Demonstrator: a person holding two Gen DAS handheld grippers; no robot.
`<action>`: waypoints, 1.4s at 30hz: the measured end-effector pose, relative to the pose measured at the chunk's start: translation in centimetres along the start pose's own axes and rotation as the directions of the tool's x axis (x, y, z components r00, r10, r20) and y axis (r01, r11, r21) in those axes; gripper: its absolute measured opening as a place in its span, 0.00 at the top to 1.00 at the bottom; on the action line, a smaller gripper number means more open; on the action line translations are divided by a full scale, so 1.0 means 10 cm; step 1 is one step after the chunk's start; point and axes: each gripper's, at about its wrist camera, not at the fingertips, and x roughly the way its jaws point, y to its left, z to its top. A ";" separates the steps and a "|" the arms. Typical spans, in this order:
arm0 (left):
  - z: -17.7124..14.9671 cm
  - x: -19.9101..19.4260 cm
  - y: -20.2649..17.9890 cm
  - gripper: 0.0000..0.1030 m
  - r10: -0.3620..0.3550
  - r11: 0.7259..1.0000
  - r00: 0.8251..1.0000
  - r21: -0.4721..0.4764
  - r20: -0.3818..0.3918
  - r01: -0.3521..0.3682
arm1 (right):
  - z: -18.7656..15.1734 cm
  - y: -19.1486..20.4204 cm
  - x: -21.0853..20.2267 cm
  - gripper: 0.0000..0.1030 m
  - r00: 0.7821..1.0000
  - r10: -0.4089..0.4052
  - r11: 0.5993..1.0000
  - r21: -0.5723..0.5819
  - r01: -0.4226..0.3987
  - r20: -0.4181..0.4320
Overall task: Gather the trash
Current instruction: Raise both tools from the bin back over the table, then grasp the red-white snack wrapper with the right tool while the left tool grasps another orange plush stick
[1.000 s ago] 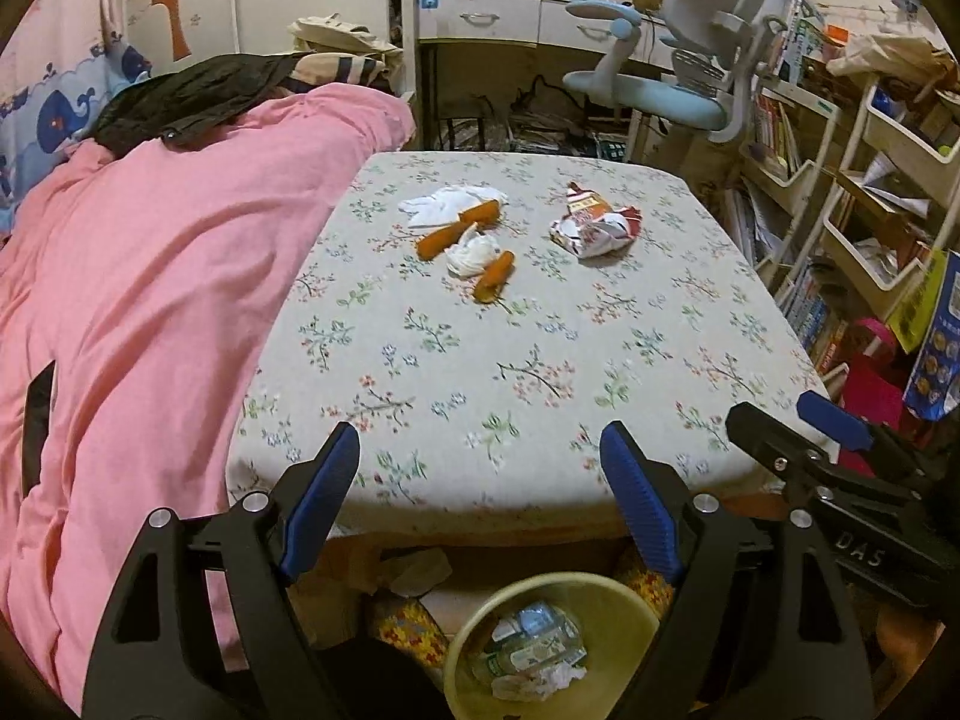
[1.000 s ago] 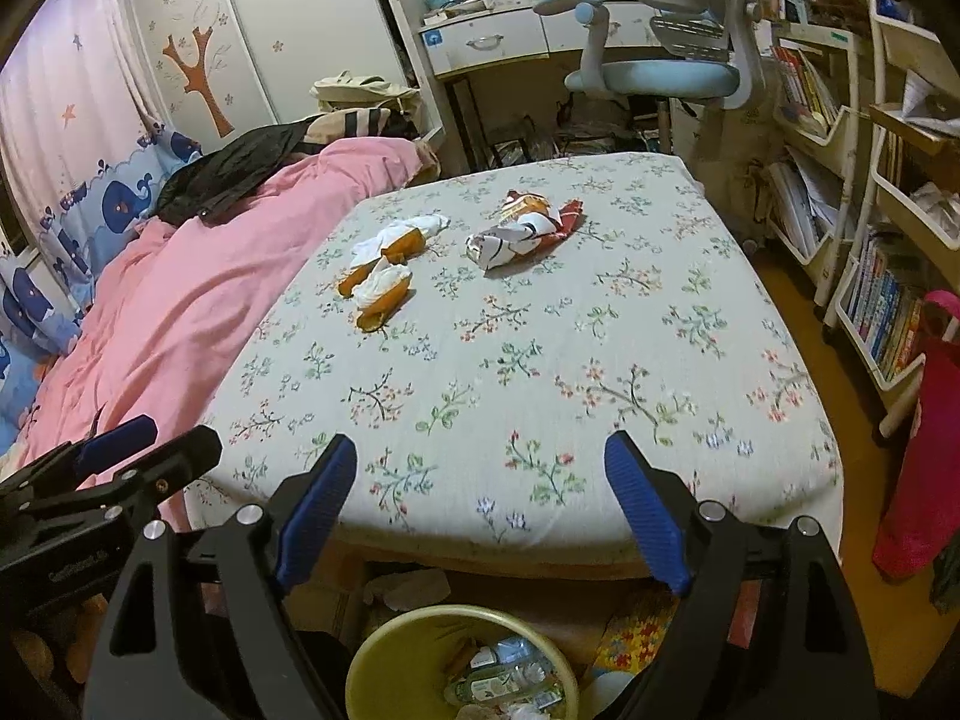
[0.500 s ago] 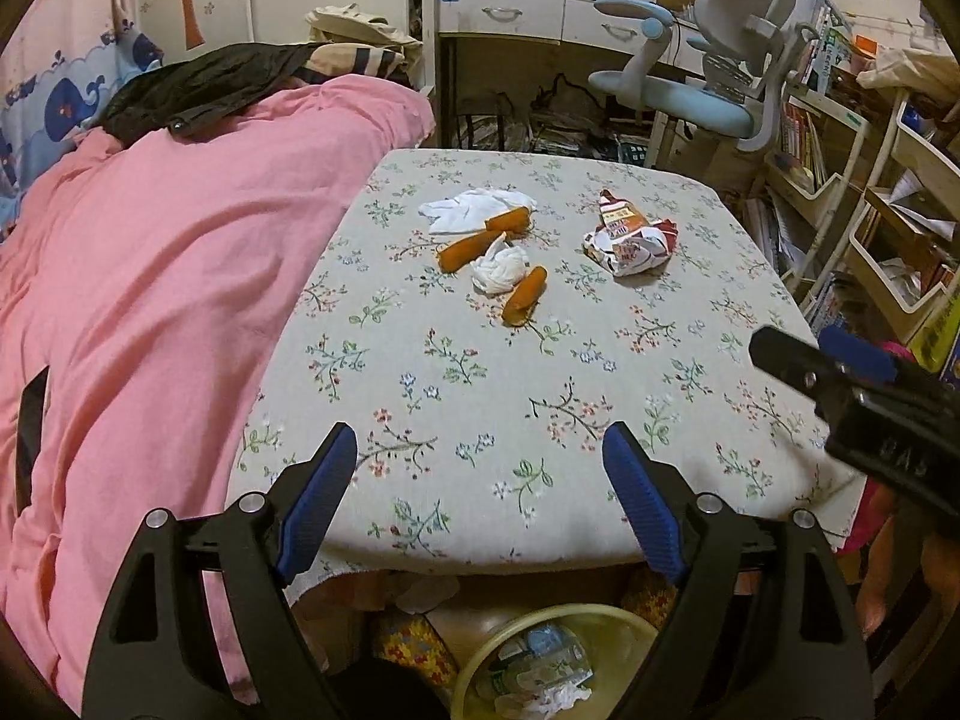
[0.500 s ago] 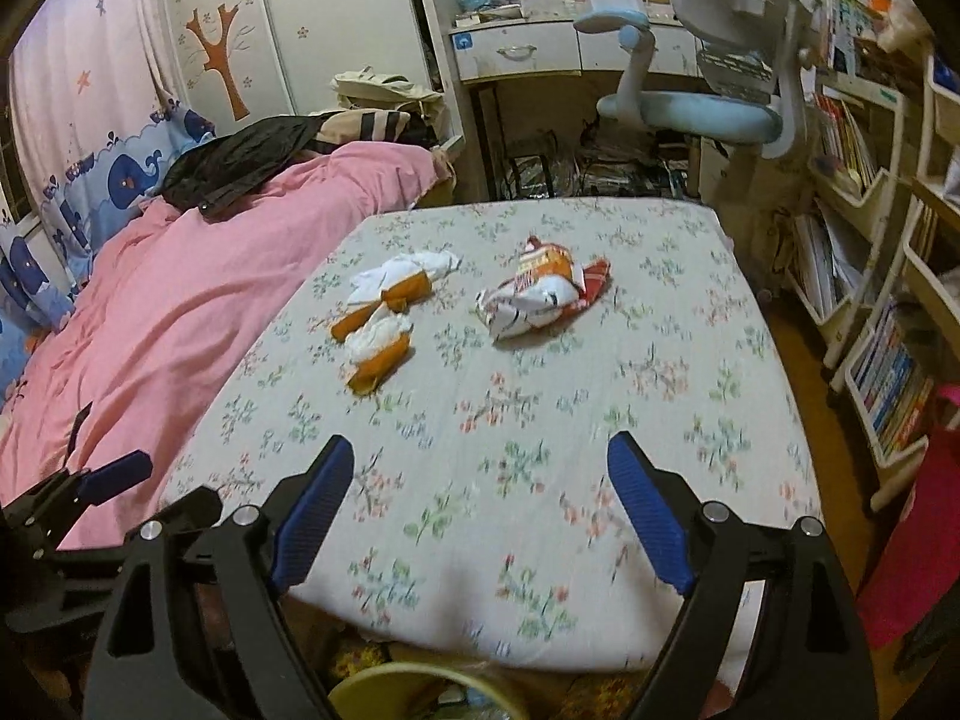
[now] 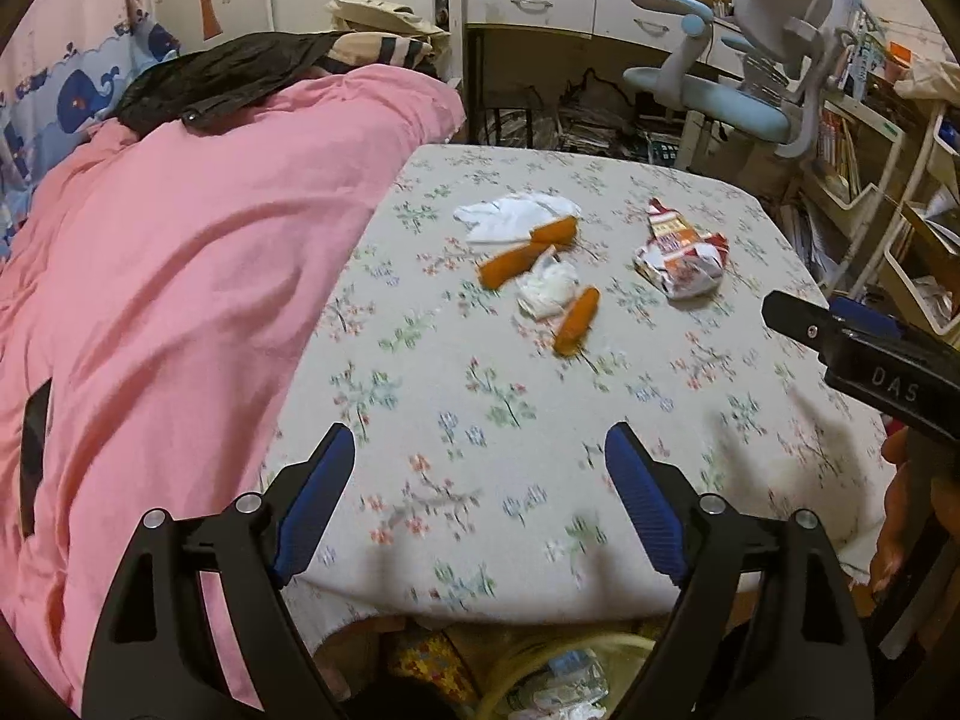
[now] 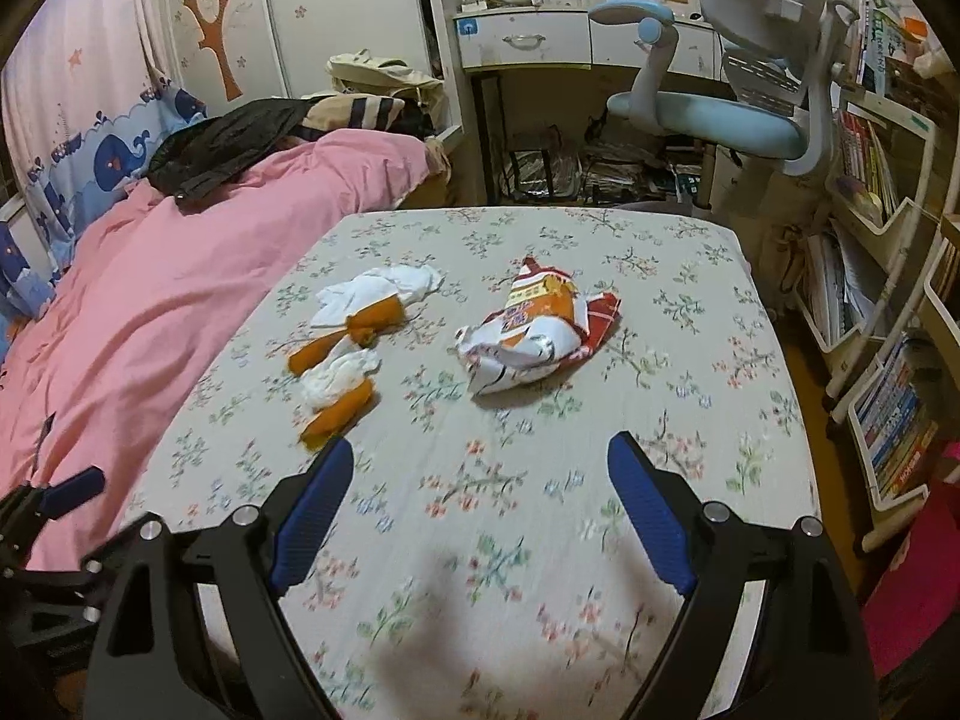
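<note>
Floral tablecloth (image 6: 540, 480) (pink duvet (image 6: 180, 276))

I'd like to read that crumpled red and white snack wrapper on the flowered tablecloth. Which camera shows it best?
The right wrist view: the crumpled red and white snack wrapper lies near centre, large and unobstructed. The left wrist view shows it smaller, farther off and towards the right.
</note>
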 end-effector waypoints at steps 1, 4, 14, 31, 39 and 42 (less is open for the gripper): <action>0.03 0.03 0.01 0.20 0.002 1.000 1.000 0.000 0.000 -0.002 | 0.02 -0.01 0.04 0.19 1.000 -0.004 1.000 0.000 0.004 -0.003; 0.18 0.18 0.06 0.20 0.007 1.000 1.000 -0.002 -0.020 -0.007 | 0.10 -0.06 0.19 0.19 1.000 -0.021 1.000 0.001 0.021 -0.020; 0.52 0.51 -0.23 0.20 0.010 0.995 1.000 0.101 0.013 -0.011 | 0.21 -0.22 0.52 0.19 0.998 -0.026 0.999 0.040 0.029 -0.062; 0.58 0.58 -0.47 0.20 -0.025 0.986 0.999 0.167 0.020 0.021 | 0.51 -0.37 1.10 0.19 0.995 -0.011 0.992 0.123 0.023 -0.099; 0.59 0.62 -0.51 0.20 -0.034 0.983 0.999 0.183 0.015 0.031 | 0.50 -0.41 1.29 0.38 0.988 -0.015 0.994 0.109 0.032 -0.154; 0.61 0.70 -0.47 0.20 -0.058 0.982 0.998 0.177 -0.022 0.061 | 0.52 -0.41 1.28 0.62 0.987 -0.005 0.996 0.086 0.019 -0.160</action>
